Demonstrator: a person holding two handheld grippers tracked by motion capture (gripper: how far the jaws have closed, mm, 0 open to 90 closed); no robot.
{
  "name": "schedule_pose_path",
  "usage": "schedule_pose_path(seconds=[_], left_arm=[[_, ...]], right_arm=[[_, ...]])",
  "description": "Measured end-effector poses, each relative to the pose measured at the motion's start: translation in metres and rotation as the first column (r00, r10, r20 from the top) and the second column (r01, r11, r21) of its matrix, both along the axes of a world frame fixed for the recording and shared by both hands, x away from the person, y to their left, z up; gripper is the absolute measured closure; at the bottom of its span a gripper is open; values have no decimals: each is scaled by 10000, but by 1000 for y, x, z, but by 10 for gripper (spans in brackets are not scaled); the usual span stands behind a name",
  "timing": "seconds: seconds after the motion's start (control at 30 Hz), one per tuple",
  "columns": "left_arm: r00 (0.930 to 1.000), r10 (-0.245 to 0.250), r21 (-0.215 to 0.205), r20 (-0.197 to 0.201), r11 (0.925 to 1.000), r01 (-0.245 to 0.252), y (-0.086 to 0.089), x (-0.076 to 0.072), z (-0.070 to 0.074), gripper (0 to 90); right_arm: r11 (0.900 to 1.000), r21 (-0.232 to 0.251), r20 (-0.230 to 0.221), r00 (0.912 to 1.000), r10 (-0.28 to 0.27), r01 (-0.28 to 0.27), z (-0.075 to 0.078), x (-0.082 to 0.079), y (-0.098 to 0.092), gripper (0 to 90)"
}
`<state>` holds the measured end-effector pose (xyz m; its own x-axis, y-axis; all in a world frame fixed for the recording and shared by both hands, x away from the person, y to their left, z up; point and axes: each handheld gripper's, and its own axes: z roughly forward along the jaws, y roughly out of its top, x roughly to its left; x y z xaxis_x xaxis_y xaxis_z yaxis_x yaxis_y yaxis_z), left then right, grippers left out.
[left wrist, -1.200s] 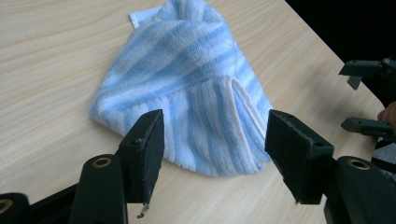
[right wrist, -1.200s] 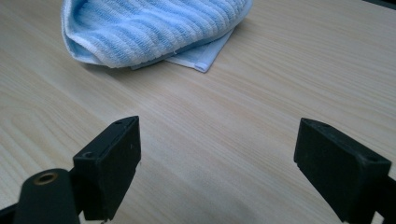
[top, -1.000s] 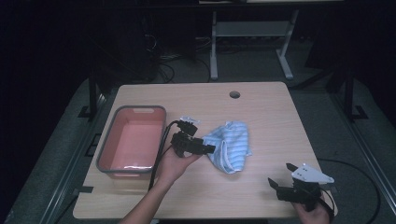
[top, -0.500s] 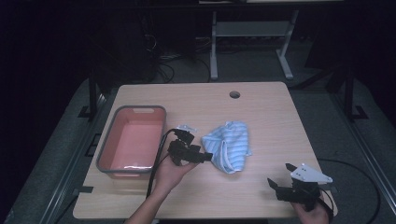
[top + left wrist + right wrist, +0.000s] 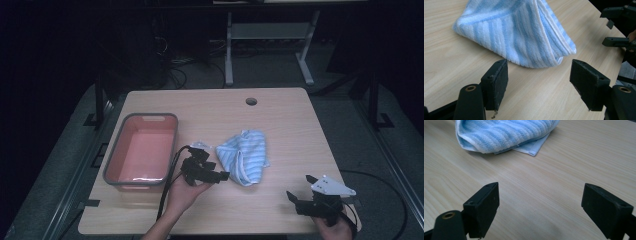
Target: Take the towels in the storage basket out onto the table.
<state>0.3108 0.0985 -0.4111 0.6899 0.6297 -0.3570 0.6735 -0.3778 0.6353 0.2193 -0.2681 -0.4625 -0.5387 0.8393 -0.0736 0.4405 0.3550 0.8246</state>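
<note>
Dark floor and cables surround the pale wooden tabletop (image 5: 280, 115), which has a small round hole (image 5: 251, 101) near its far edge. On it we see a pink bin (image 5: 142, 150) with a grey rim toward the left side, and a crumpled blue-and-white striped towel (image 5: 245, 156) near the middle, well apart from the bin.

We hold the left gripper (image 5: 217, 176) just beside the towel's near-left edge, its black cable (image 5: 167, 192) trailing back toward us past the bin's corner. In the left gripper view its jaws stand wide apart and hold nothing; the towel (image 5: 519, 35) lies just beyond them on the wood, its folded corner pointing into the gap between the jaws without touching either one. Farther off at the right edge of that view we can make out the other gripper's black jaws.

We hold the right gripper (image 5: 297, 200) low at the near-right corner of the tabletop, well apart from the towel, with its grey three-cornered plate (image 5: 331, 186) on top. In the right gripper view its jaws are also spread wide with nothing between them but bare wood, and the towel (image 5: 504, 135) lies farther ahead at the top of that view.
</note>
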Motion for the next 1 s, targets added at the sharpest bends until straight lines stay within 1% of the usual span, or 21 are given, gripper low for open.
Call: schedule_pose_path(seconds=[0.17,0.2,0.27,0.37,0.4,0.43,0.57,0.6,0.67,0.73,0.83,1.0], left_arm=[[10000,-83,-85,28,9999,84,0,-4,-1,296],[10000,-68,-213,-13,9998,68,0,-5,-2,294],[9999,-124,-282,-43,9995,123,0,-8,-3,292],[9998,-193,-261,0,9995,193,1,-9,-3,288],[9999,-165,-333,-6,9993,165,2,-10,-5,287],[9998,-200,-260,-6,9995,200,3,-10,-5,287],[9999,-168,-270,2,9995,168,4,-13,-8,286],[9998,-174,-208,39,9996,175,5,-15,-9,286],[9999,-158,-247,28,9996,159,6,-16,-9,285],[9998,-190,-165,85,9997,191,7,-18,-11,283],[9997,-236,-151,46,9996,237,8,-20,-12,280],[9994,-285,-102,213,9995,287,9,-27,-13,280]], right_arm=[[10000,-7,-15,10000,1,-1,0,0,0,143],[10000,-5,-22,10000,-3,3,0,0,0,143],[10000,-5,-10,10000,-3,3,-1,0,0,143],[10000,-1,-59,10000,-10,10,-1,0,1,143],[10000,-1,-59,10000,-7,7,-1,0,1,143],[10000,-3,-50,10000,2,-2,-1,0,1,143],[10000,-14,-41,10000,17,-17,-1,0,2,143],[10000,-2,-93,10000,6,-6,-1,0,2,143],[10000,-4,-95,10000,4,-4,-1,0,2,143],[10000,-40,-121,9999,20,-20,-2,1,3,143],[10000,-84,-112,9999,48,-49,-2,1,3,143],[10000,-51,-126,9999,15,-16,-1,0,2,143]])
